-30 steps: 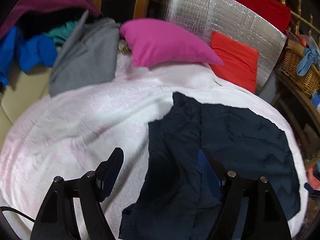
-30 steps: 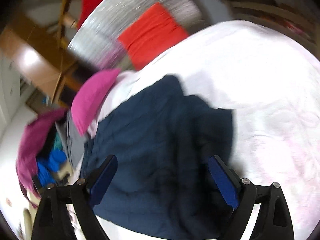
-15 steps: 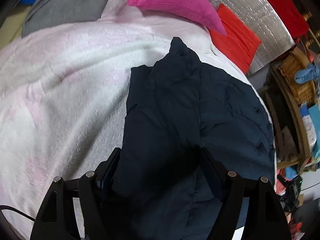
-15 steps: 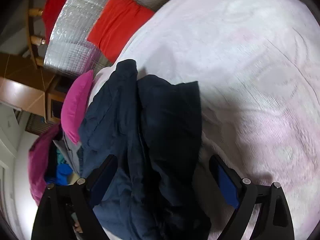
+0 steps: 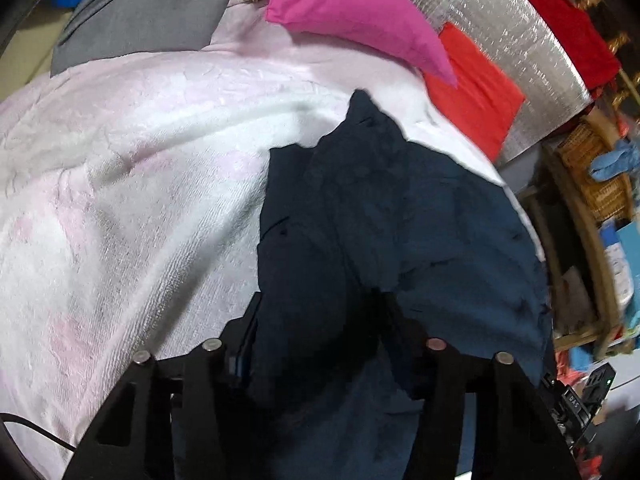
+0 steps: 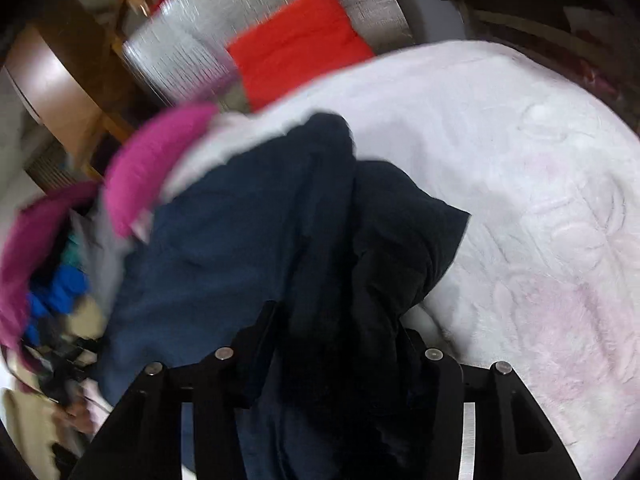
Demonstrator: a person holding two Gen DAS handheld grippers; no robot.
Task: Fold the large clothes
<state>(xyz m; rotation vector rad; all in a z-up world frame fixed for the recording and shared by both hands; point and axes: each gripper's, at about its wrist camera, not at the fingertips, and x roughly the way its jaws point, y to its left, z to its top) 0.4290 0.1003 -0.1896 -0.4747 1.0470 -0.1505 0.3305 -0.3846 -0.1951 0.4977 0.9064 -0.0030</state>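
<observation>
A large dark navy garment (image 5: pixel 440 232) lies bunched on a pale pink-white blanket (image 5: pixel 120 200). It also shows in the right wrist view (image 6: pixel 224 240). My left gripper (image 5: pixel 320 320) has closed in on a thick fold of the garment's near edge, and the cloth covers its fingertips. My right gripper (image 6: pixel 340 332) has likewise closed on a dark fold at the garment's other near edge. The cloth rises from both grippers toward a peak at the far end.
A magenta pillow (image 5: pixel 352 12) and an orange-red cushion (image 5: pixel 476 84) lean on a silver padded board (image 5: pixel 516 28) at the bed's far end. A grey jacket (image 5: pixel 148 12) lies far left. A wicker basket (image 5: pixel 600 176) and clutter stand off the right side.
Both grippers went from open above the garment to closed in on its near folds. The cloth has gathered and lifted into a ridge between them.
</observation>
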